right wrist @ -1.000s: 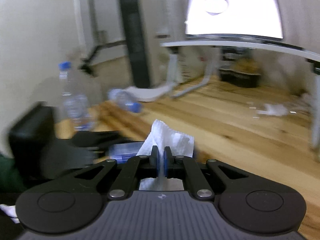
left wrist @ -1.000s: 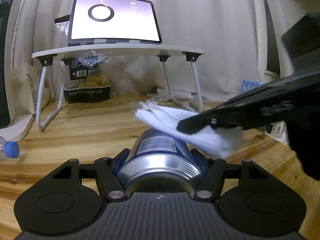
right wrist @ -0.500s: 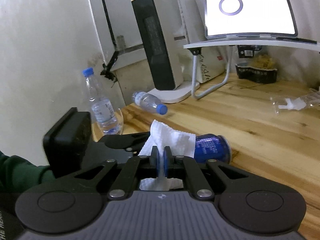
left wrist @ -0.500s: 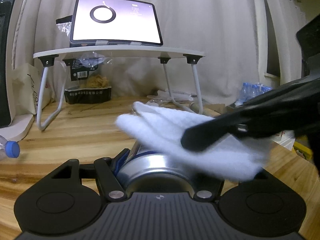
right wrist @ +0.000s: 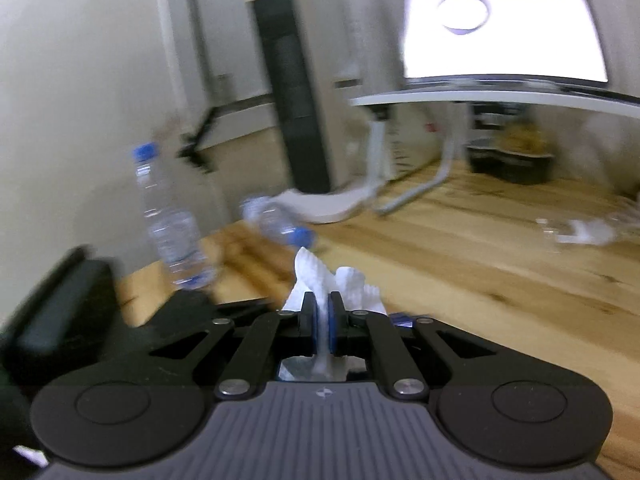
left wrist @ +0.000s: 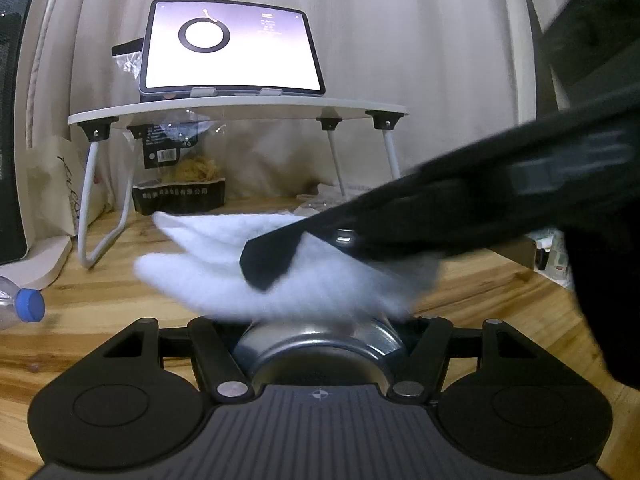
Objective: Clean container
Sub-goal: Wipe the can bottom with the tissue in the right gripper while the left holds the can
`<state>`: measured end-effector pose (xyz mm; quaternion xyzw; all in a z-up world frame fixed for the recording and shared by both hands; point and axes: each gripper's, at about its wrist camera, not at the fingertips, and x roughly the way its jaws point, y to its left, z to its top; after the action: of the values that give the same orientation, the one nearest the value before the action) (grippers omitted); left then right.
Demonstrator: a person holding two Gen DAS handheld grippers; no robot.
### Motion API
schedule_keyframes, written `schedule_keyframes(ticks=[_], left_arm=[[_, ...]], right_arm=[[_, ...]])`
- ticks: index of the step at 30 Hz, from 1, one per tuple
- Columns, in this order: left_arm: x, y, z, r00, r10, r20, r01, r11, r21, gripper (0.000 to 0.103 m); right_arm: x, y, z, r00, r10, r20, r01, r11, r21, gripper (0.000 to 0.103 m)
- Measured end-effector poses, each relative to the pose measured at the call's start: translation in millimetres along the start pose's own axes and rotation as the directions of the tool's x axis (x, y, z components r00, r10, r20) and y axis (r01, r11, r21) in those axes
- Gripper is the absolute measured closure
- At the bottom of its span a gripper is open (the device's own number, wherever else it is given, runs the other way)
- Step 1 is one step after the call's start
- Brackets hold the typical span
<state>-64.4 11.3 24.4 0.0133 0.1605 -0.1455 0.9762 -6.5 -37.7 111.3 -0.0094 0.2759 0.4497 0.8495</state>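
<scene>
My left gripper [left wrist: 318,332] is shut on a blue drink can [left wrist: 316,344] lying along its fingers, silver base toward the camera. A white paper towel [left wrist: 248,272] lies spread over the top of the can and hides most of it. My right gripper [right wrist: 321,312] is shut on that paper towel [right wrist: 316,276]; its black finger [left wrist: 276,256] reaches in from the right across the towel in the left wrist view. A sliver of the blue can [right wrist: 402,318] shows under the right gripper.
A white folding lap table [left wrist: 236,110] with a lit tablet [left wrist: 230,48] stands behind on the wooden table [left wrist: 100,300]. A water bottle [right wrist: 172,216] stands upright at left, another bottle [right wrist: 280,226] lies on its side. A black tower heater [right wrist: 292,80] stands by the wall.
My right gripper has dragged the paper towel along the can toward its base, then swung; the towel now covers nearly the whole can. The left gripper has stayed still.
</scene>
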Motion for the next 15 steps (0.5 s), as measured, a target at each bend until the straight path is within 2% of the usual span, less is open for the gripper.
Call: schedule_keyframes(ticks=[4,7,11,13,15], left_arm=[[0,2,0,1.000,0.003,0.003,-0.003,1.000,-0.008,0.036],[-1,-1,0,1.000,0.003,0.012,-0.003,1.000,0.006,0.036],[-2,-2,0,1.000,0.008,0.018,-0.008,1.000,0.015,0.036],[-2,-3,0,1.000,0.011,0.017,-0.011,1.000,0.015,0.036],[-1,-2,1,1.000,0.012,0.017,-0.012,1.000,0.015,0.036]], right_arm=[[-19,8,-4,1.000,-0.010,-0.003,0.010,1.000,-0.023,0.094],[-23,-3,-7,0.994,-0.111,-0.012,0.111,0.993,-0.040,0.094],[-14,-18,-3,0.966,-0.257,-0.010,0.256,0.965,-0.062,0.094],[-7,-20,0,0.967,-0.254,0.002,0.254,0.966,-0.055,0.094],[-1,-19,3,0.978,-0.208,0.008,0.208,0.978,-0.027,0.094]])
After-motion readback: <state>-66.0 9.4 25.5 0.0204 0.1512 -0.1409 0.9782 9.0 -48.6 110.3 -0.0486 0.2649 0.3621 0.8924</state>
